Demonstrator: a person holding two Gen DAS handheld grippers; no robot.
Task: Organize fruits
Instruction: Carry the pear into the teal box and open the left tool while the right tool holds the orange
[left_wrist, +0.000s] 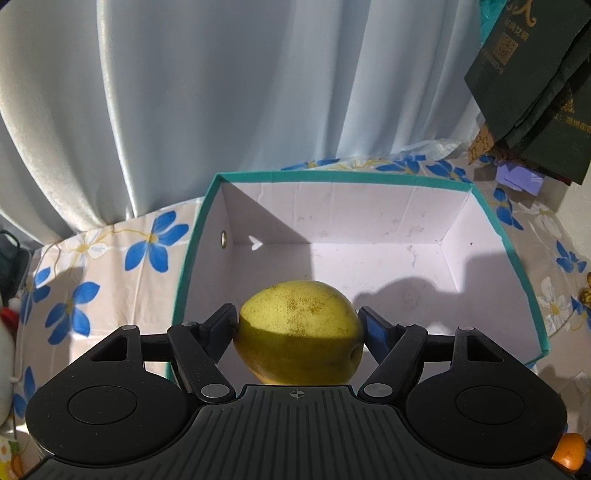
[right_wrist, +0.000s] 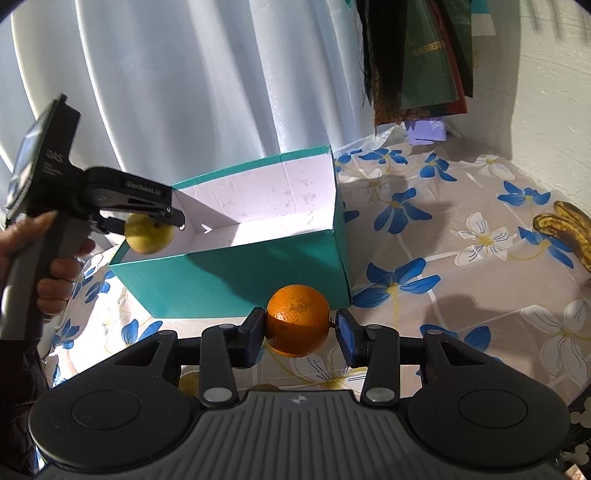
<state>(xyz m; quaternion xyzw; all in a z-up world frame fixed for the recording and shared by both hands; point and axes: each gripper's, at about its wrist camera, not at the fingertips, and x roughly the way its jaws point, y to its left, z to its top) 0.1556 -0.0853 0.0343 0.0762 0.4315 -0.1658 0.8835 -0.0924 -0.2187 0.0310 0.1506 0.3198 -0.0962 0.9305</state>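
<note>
A yellow-green pear (left_wrist: 295, 314) sits between the pads of my left gripper (left_wrist: 299, 326), which is shut on it just above the near left end of the open teal box (left_wrist: 332, 176); the box's white inside holds nothing. The right wrist view shows the same pear (right_wrist: 149, 234) in the left gripper (right_wrist: 155, 225) over the box's left end (right_wrist: 240, 280). My right gripper (right_wrist: 298, 334) is shut on an orange (right_wrist: 297, 317), in front of the box's near wall and outside it.
Spotted bananas (right_wrist: 565, 229) lie on the flowered tablecloth (right_wrist: 424, 229) at the right. A person's hand (right_wrist: 55, 273) grips the left tool's handle. A pale curtain hangs behind the table, with dark bags (left_wrist: 535, 92) at the back right.
</note>
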